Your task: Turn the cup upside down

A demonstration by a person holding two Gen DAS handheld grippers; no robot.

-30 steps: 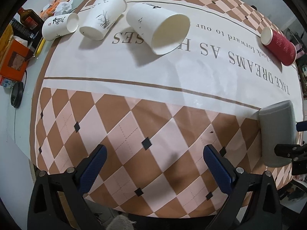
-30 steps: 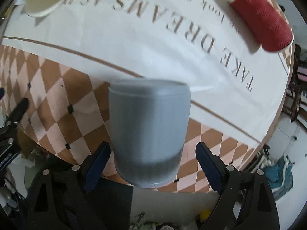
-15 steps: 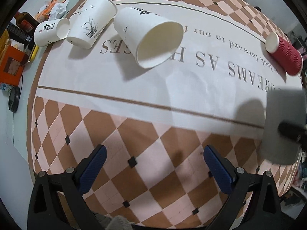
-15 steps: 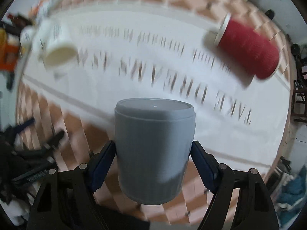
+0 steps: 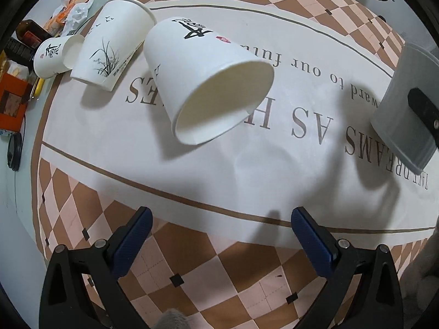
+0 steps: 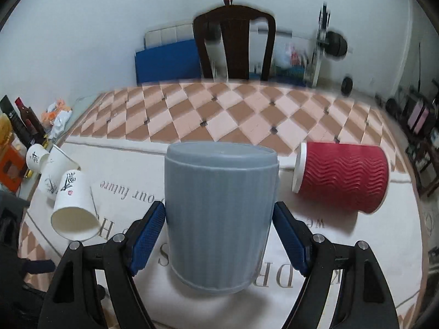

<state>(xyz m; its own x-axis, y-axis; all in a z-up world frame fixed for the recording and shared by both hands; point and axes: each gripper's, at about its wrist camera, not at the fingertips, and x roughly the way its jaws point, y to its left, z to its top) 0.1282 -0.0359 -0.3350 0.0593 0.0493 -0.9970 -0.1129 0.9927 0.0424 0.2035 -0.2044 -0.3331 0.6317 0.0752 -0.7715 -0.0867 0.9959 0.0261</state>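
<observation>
My right gripper [image 6: 219, 235] is shut on a grey ribbed cup [image 6: 219, 213], held with its closed base up and its rim down just above the white cloth; its shadow lies under it. The same grey cup [image 5: 406, 109] shows at the right edge of the left wrist view, tilted, with a black finger across it. My left gripper [image 5: 219, 241] is open and empty over the checked cloth near the table's front edge. A large white paper cup [image 5: 208, 82] lies on its side ahead of it, mouth toward me.
Two more white paper cups [image 5: 109, 52] [image 5: 55, 54] lie on their sides at the far left. A red ribbed cup [image 6: 343, 175] lies on its side right of the grey cup. Bottles and boxes [image 5: 13, 93] crowd the left edge. A chair [image 6: 233, 44] stands behind the table.
My right gripper closed on the grey cup, lifted it from the front edge and carried it over the white cloth, levelling out. My left gripper moved forward toward the large white cup.
</observation>
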